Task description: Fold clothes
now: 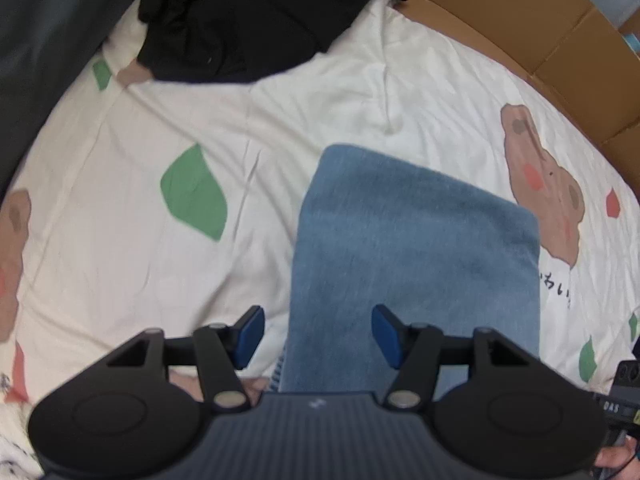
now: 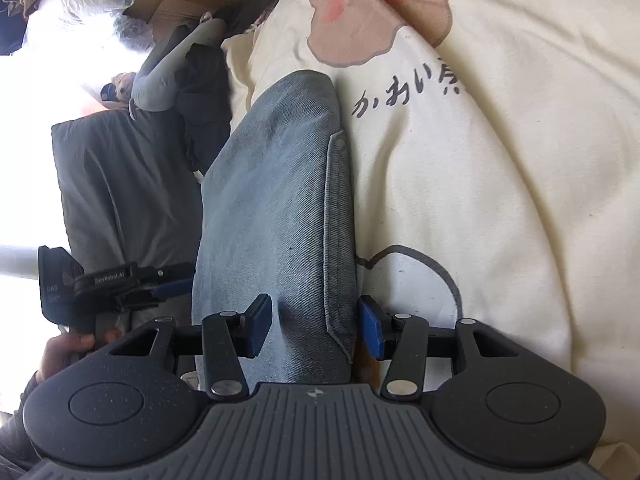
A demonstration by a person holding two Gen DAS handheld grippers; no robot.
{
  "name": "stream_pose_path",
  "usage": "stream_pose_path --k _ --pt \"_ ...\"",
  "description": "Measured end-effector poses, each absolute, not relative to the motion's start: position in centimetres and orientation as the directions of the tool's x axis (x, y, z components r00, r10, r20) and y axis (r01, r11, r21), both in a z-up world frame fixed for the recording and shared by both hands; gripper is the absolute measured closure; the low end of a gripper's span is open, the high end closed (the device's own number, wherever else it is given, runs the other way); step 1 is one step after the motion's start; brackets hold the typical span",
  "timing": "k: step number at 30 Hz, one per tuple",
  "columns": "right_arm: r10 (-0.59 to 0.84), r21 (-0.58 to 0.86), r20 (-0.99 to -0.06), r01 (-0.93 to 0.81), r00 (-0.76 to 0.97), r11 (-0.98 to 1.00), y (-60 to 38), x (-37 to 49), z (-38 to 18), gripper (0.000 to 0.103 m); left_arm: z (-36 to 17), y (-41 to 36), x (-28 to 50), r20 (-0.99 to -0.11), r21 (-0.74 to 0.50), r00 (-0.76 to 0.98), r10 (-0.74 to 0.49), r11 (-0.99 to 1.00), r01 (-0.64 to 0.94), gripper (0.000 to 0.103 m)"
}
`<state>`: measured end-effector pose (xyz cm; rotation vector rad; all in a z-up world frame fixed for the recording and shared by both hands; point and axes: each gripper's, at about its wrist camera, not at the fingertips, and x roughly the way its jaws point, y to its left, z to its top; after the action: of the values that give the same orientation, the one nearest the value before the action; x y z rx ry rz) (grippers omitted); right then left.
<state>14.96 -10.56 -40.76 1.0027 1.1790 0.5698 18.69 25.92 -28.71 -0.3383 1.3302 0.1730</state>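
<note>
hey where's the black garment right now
In the left wrist view, the black garment lies crumpled at the far top edge of the cream printed bedsheet, beyond the folded jeans and left of the cardboard box.

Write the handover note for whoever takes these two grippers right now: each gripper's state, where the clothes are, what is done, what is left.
Left gripper: open, above the near edge of the folded jeans, gripping nothing.
Right gripper: jaws around the jeans' end; whether the pads press is unclear.
Jeans lie folded lengthwise on the printed bed sheet.
Black garment lies unfolded at the far side.
Left: finish the jeans, then fold the black garment.
</note>
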Motion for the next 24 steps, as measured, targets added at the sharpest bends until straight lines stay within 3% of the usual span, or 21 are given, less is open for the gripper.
stream_pose_path --k 3,5,11,19,22,24 --pt "0.808 0.866 -0.494 0.103 0.322 0.488 -10.3 14.9 -40.5 0.055 -29.5 26.0 17.6 -0.966 -0.171 0.243 -0.091 0.926 -0.336 0.04" --pt "0.793 0.855 -0.511 0.098 0.331 0.51 -10.3 14.7 -40.4 0.067 -30.2 26.1 16.9 -0.964 -0.177 0.249 -0.09 0.917 -0.356 0.04" --pt "0.79 0.853 -0.517 0.116 0.331 0.509 -10.1 15.3 -40.6 0.064 -31.9 26.8 15.1 -0.95 -0.25 0.275 -0.146 0.884 -0.396 0.037" --pt "0.8 0.854 -0.516 0.114 0.307 0.507 -9.3 16.7 -41.2 0.062 -33.1 28.1 14.2 -0.929 -0.317 0.313 -0.198 0.863 -0.394 0.023" --pt "0.815 0.865 -0.5 0.122 0.292 0.487 -9.2 17.0 -41.6 0.062 -33.9 28.8 13.9 -0.915 -0.368 0.321 -0.243 0.827 -0.425 0.024" --pt "0.811 0.857 -0.511 0.096 0.284 0.507 -9.1 17.2 -41.1 0.066 -34.1 28.9 13.8 -0.907 -0.392 0.326 -0.267 0.817 -0.422 0.031"
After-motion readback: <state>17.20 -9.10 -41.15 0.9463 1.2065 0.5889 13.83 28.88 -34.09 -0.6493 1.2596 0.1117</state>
